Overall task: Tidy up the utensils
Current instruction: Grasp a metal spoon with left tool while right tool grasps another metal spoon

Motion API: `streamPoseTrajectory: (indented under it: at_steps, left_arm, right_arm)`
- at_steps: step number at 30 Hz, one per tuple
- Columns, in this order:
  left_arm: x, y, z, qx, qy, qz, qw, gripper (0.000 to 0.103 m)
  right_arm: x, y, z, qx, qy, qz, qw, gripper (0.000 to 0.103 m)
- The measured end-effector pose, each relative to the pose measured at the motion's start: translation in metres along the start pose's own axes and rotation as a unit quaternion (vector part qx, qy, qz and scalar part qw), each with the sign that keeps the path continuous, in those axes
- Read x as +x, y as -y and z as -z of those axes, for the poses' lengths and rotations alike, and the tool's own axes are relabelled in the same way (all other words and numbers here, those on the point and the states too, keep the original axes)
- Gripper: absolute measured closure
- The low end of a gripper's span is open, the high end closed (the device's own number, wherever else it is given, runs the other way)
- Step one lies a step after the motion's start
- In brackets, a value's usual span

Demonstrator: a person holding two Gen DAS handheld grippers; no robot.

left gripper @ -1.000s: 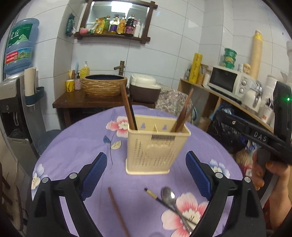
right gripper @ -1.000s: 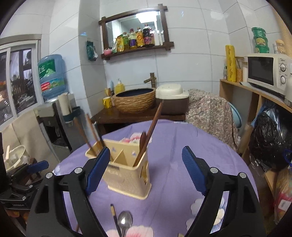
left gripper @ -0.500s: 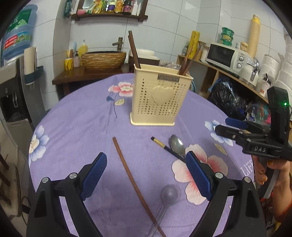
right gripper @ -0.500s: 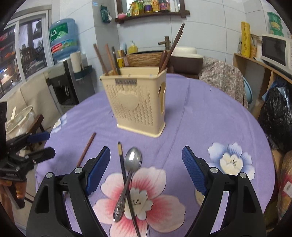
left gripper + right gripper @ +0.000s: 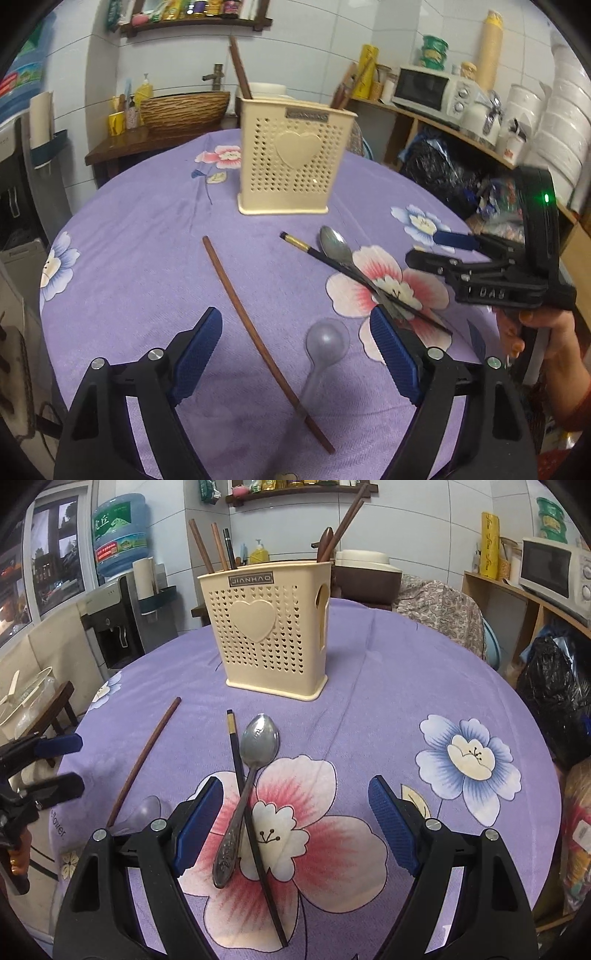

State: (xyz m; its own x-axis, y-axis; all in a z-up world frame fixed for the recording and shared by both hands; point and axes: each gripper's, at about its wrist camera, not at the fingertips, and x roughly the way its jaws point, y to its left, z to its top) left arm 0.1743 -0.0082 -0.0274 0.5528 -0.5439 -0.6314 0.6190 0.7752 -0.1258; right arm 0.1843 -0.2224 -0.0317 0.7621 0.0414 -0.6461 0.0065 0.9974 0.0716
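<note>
Now both grippers have dropped low over the table, left gripper (image 5: 295, 354) (jaws just narrowing, still apart) straddling the brown chopstick (image 5: 255, 332), right gripper (image 5: 295, 823) gaping over the metal spoon (image 5: 247, 775), nothing gripped yet.

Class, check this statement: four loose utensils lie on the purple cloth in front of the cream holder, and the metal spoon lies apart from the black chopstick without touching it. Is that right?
Not quite. The metal spoon does not lie apart: its handle crosses the black chopstick, as the right wrist view shows. The rest holds: four loose utensils lie on the purple cloth in front of the cream holder.
</note>
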Motion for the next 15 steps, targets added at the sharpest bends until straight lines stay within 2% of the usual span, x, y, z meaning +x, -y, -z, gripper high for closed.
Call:
streamPoseTrajectory:
  at_steps: [7,9,12,15]
  left_arm:
    - [0.023,0.027,0.007,0.08,-0.064,0.027,0.9944,0.027]
    - [0.034,0.033,0.009,0.118,-0.086,0.02,0.9891,0.033]
    - [0.045,0.035,0.008,0.146,-0.112,0.023,0.9826,0.041]
    - [0.055,0.039,0.008,0.173,-0.128,0.02,0.9763,0.042]
  right_arm:
    - [0.001,0.007,-0.003,0.016,-0.003,-0.009,1.0,0.022]
    - [0.001,0.009,-0.003,0.021,-0.004,-0.013,1.0,0.022]
    - [0.001,0.012,-0.003,0.026,-0.006,-0.016,1.0,0.022]
    - [0.002,0.011,-0.003,0.028,-0.01,-0.016,0.999,0.022]
